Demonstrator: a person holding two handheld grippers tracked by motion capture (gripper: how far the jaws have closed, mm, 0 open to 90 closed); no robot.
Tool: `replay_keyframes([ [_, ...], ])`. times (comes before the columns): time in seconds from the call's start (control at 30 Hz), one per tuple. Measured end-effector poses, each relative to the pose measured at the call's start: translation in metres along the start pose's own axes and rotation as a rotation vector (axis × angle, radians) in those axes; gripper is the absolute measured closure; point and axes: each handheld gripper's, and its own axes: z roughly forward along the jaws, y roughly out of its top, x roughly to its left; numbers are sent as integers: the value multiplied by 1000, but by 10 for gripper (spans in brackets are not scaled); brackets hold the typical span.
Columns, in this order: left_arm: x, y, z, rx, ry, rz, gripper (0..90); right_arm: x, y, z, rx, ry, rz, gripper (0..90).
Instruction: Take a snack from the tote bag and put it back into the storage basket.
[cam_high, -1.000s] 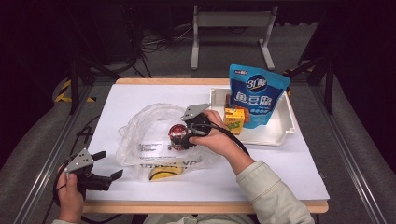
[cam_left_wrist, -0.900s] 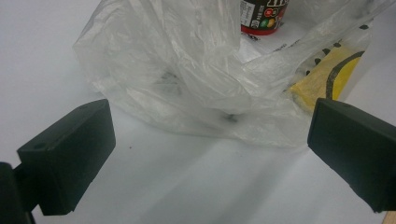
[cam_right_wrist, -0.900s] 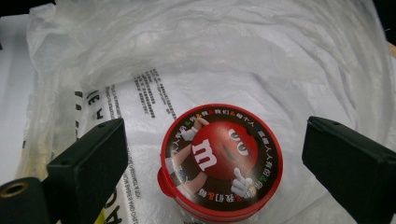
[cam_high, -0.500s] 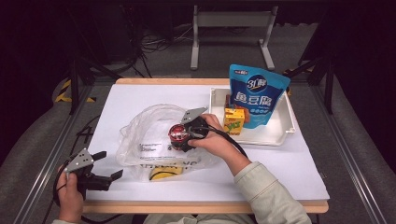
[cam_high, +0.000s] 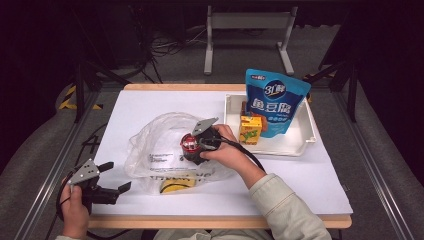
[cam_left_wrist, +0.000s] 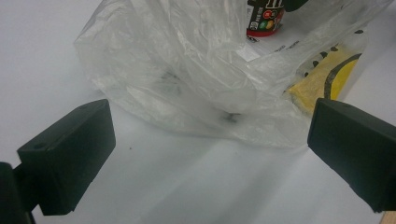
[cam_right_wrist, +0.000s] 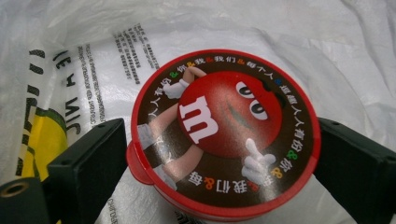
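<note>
Black-jawed left gripper, jaws spread wide and holding nothing, sits left of the crumpled clear plastic bag, near its edge. Round red-lidded candy tub stands upright on the bag's middle; the right gripper clamps it from both sides. White rectangular tray, right of the bag, holds a blue snack pouch and yellow juice carton.

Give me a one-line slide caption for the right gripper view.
Right hand-held gripper clamps a red-lidded candy tub over a clear plastic bag.
</note>
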Motion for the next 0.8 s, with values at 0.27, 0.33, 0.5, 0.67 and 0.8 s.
replay_keyframes([
  [0.27,0,0,0,2,0,1,14,1,-3,5,22,-6,-4,102],
  [0.33,0,0,0,1,0,2,14,1,-4,6,28,-6,-2,117],
  [0.5,0,0,0,2,0,2,14,1,-5,9,46,-15,-7,176],
  [0.67,0,0,0,0,1,0,14,2,-4,8,61,-14,-17,243],
  [0.8,0,0,0,0,0,1,14,1,-4,7,62,-12,-11,248],
])
